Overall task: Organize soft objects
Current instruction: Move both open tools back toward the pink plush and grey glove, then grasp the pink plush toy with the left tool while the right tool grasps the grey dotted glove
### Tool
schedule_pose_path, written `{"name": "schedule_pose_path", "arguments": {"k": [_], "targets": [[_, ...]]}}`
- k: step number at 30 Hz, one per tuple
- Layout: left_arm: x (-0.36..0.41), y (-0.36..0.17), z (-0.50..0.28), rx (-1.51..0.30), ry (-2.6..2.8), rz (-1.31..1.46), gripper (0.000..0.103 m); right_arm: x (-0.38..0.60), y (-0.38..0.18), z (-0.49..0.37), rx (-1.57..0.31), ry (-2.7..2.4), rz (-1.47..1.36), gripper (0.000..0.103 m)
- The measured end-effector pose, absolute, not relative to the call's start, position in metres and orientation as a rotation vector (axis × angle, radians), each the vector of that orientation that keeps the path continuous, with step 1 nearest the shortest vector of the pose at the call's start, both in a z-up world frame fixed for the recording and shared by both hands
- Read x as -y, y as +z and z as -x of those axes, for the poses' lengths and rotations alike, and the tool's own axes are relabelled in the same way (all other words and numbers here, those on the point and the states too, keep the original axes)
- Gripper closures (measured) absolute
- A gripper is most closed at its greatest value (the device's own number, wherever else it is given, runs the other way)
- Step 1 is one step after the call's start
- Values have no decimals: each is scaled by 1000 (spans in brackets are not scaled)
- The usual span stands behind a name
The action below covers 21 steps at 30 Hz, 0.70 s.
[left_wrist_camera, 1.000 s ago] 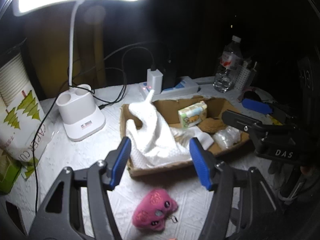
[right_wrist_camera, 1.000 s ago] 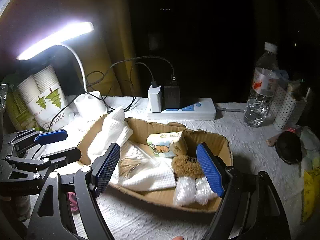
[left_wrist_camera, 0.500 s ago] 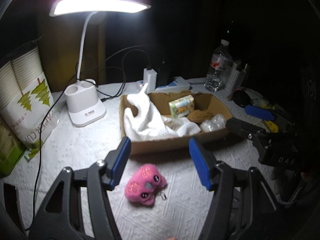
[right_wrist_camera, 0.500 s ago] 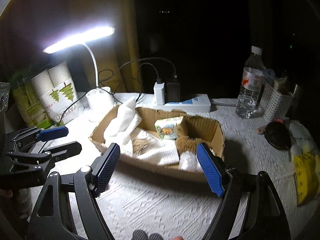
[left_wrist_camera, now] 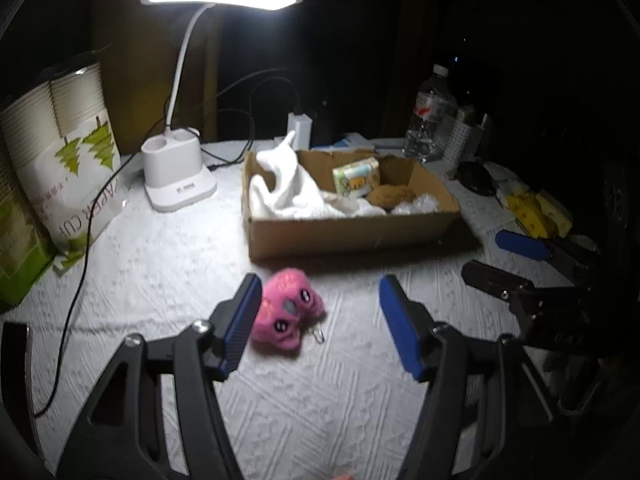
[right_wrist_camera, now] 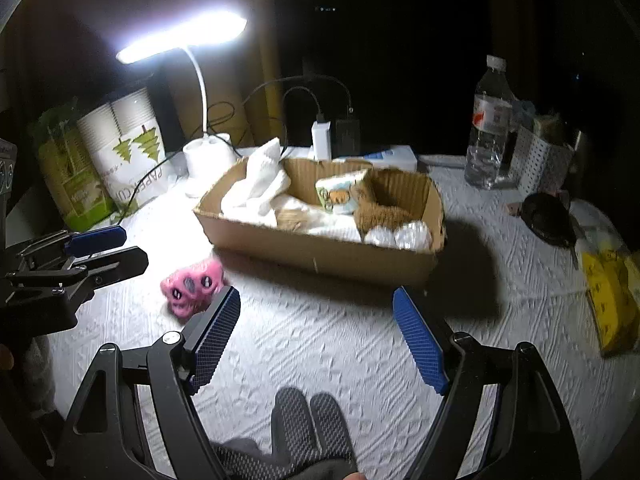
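Both grippers have drawn back from the cardboard box, so it now sits farther off and the pink plush toy shows nearer the left gripper. Its jaws stand partly apart with nothing between the pads; the toy lies on the white tablecloth just beside the left-hand pad, near side of the box. The right gripper gapes wide and empty. The box already holds white towels and a tissue pack, so the toy looks the likely next pick.
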<state>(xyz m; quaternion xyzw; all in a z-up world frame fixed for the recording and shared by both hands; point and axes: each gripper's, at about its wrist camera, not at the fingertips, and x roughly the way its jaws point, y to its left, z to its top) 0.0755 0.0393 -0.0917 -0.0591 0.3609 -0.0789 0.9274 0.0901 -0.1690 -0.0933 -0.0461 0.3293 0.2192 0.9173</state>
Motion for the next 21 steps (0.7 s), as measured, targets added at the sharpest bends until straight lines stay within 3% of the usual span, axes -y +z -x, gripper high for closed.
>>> {"name": "schedule_pose_path", "arguments": {"k": [21], "targets": [[-22, -118, -21, -789, -183, 131, 40, 190, -138, -30, -766, 468, 75, 21]]}}
